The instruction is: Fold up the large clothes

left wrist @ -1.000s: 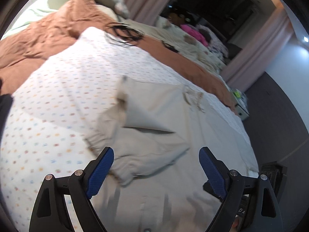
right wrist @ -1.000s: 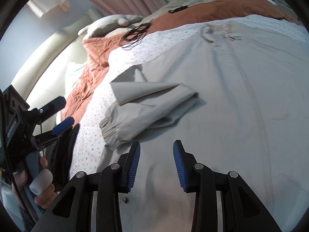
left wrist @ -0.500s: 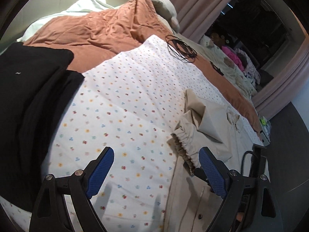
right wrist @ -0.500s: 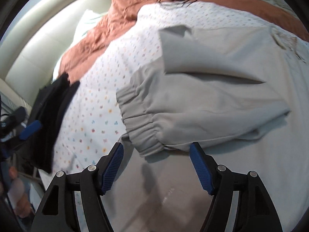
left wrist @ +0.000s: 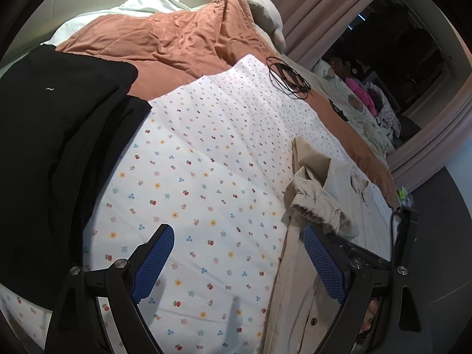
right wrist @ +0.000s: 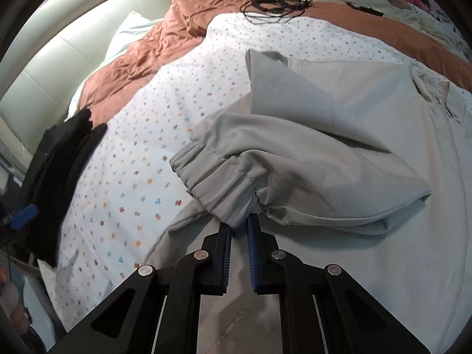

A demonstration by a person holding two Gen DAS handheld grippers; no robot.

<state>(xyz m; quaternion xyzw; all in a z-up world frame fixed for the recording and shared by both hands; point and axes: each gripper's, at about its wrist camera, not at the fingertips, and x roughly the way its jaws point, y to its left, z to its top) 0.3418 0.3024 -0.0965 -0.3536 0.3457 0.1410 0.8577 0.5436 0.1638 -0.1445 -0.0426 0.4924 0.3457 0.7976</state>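
A large beige-grey jacket (right wrist: pixel 368 135) lies spread flat on the flower-dotted white sheet (right wrist: pixel 141 159), one sleeve folded back across its body so that the elastic cuff (right wrist: pixel 215 177) sits at the jacket's edge nearest the sheet's bare part. The right gripper (right wrist: pixel 238 230) has just been closing and now pinches the lower edge of that cuff, its blue pads nearly together with the gathered fabric between them. The left gripper (left wrist: pixel 239 261) hangs over the bare sheet just beside the jacket's buttoned front edge, its jaws spread wide and holding nothing. Beyond the sheet from the jacket lies a rumpled rust-orange quilt (left wrist: pixel 177 38), with a coil of black cord (left wrist: pixel 287 78) near the boundary of the two. A folded black garment (left wrist: pixel 53 135) rests on the sheet's far side from the jacket.
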